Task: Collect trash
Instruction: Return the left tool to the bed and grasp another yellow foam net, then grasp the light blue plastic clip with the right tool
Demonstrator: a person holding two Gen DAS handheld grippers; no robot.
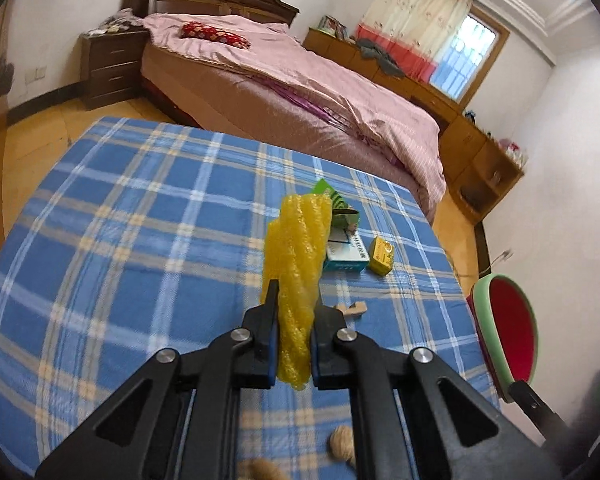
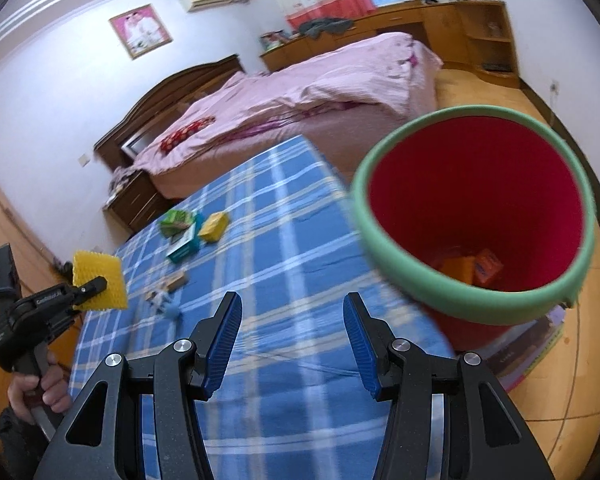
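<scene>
My left gripper (image 1: 296,300) is shut on a crumpled yellow bubble-wrap piece (image 1: 296,236), held up above the blue plaid table (image 1: 120,220). The right wrist view shows that gripper (image 2: 98,284) at the far left, carrying the yellow piece (image 2: 100,266). On the cloth lie a green box (image 1: 338,204), a teal-and-white box (image 1: 346,258) and a small yellow box (image 1: 382,258). A red bin with a green rim (image 2: 480,306) stands past the table's right edge, with orange packs (image 2: 472,270) at its bottom. My right gripper (image 2: 292,304) is open over the cloth, left of the bin, with nothing between its fingers.
Small wooden pieces (image 1: 352,308) lie near the middle of the table, and brown round things (image 1: 340,440) sit near its front edge. A pink bed (image 1: 300,80) fills the room behind the table, beside a dark nightstand (image 1: 108,68). A hand (image 2: 40,388) grips the left tool's handle.
</scene>
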